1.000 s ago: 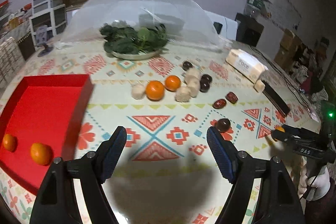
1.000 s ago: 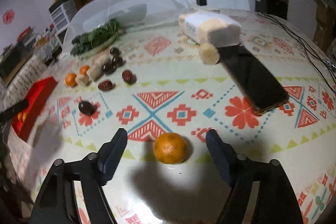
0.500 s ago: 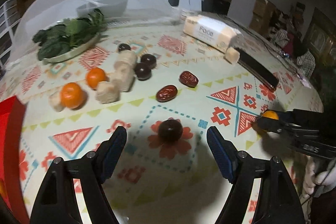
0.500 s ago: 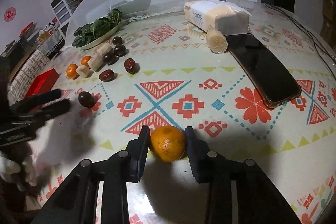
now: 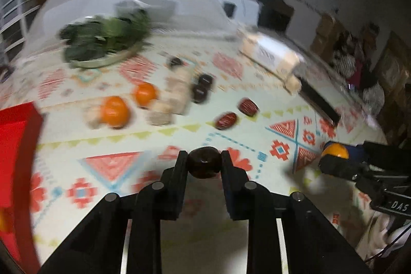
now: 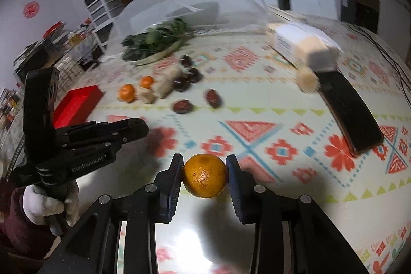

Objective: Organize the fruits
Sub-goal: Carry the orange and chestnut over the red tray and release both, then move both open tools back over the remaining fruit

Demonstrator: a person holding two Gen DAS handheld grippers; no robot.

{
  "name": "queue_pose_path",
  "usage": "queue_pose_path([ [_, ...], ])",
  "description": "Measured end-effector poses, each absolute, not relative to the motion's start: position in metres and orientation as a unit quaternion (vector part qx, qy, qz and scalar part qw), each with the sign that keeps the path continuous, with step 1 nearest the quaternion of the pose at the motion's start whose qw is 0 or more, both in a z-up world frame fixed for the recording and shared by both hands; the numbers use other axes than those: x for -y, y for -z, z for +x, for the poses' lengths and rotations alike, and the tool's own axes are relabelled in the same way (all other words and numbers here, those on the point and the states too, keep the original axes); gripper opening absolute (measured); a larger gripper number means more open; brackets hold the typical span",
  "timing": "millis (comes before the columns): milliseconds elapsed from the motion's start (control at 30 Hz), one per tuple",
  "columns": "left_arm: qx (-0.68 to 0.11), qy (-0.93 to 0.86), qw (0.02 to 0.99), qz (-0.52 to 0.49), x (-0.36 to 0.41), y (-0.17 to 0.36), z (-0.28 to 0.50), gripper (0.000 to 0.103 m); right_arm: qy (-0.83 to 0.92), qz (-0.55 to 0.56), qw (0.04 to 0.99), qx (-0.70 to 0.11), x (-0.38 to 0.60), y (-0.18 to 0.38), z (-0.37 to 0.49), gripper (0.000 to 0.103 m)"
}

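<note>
My left gripper (image 5: 204, 162) is shut on a dark round fruit (image 5: 204, 166) and holds it just above the patterned tablecloth. My right gripper (image 6: 205, 175) is shut on an orange (image 6: 204, 176), lifted off the cloth; it also shows at the right of the left wrist view (image 5: 335, 151). Two more oranges (image 5: 114, 111), pale chunks (image 5: 176, 91), dark round fruits (image 5: 203, 87) and red-brown dates (image 5: 226, 120) lie in a cluster mid-table. The red tray (image 5: 15, 145) is at the far left.
A plate of leafy greens (image 5: 102, 43) sits under a clear dome cover (image 5: 133, 1) at the back. A tissue pack (image 6: 300, 43) and a black phone (image 6: 346, 112) lie to the right. The left gripper shows in the right wrist view (image 6: 102, 138).
My left gripper closed on the dark round fruit and lifted it. My right gripper, shut on the orange, raised it off the cloth. Both views are motion-blurred.
</note>
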State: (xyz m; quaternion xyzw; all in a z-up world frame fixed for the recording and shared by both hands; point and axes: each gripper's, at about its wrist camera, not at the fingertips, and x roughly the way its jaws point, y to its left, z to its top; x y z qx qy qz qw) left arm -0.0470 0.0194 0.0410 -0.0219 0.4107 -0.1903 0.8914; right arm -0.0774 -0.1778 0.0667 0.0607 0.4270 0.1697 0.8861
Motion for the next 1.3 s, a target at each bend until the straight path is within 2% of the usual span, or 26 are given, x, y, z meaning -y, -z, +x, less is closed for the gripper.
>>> queue_pose_path([
  [300,-0.347,0.049,0.931,-0.104,-0.176,-0.083,-0.095,0.025,-0.290,0.025,0.869,-0.399,0.055,-0.109,-0.067,0.037],
  [533,-0.333,-0.062,0.930,-0.145,-0.279,-0.072,-0.117,0.025,-0.375,0.001,0.833,-0.407,-0.068,-0.112,-0.044,0.037],
  [767,-0.353,-0.082,0.916,-0.171,-0.321,-0.046,-0.115,0.025,-0.391,-0.011,0.804,-0.448,-0.161,-0.072,-0.004,0.037],
  [1033,-0.363,-0.077,0.909,-0.187,-0.335,-0.034,-0.105,0.026,-0.383,-0.008,0.792,-0.476,-0.199,-0.044,0.025,0.037],
  [1133,-0.363,-0.070,0.909,-0.192,-0.336,-0.034,-0.105,0.035,-0.379,-0.009,0.795,-0.473,-0.202,-0.046,0.029,0.038],
  [1167,-0.361,-0.070,0.910,-0.192,-0.335,-0.036,-0.105,0.042,-0.379,-0.009,0.797,-0.471,-0.202,-0.047,0.028,0.040],
  [1200,-0.357,-0.071,0.911,-0.192,-0.334,-0.038,-0.107,0.049,-0.379,-0.008,0.798,-0.468,-0.200,-0.049,0.029,0.043],
  [1300,-0.343,-0.072,0.917,-0.190,-0.329,-0.048,-0.113,0.058,-0.373,0.005,0.808,-0.457,-0.188,-0.058,0.029,0.052],
])
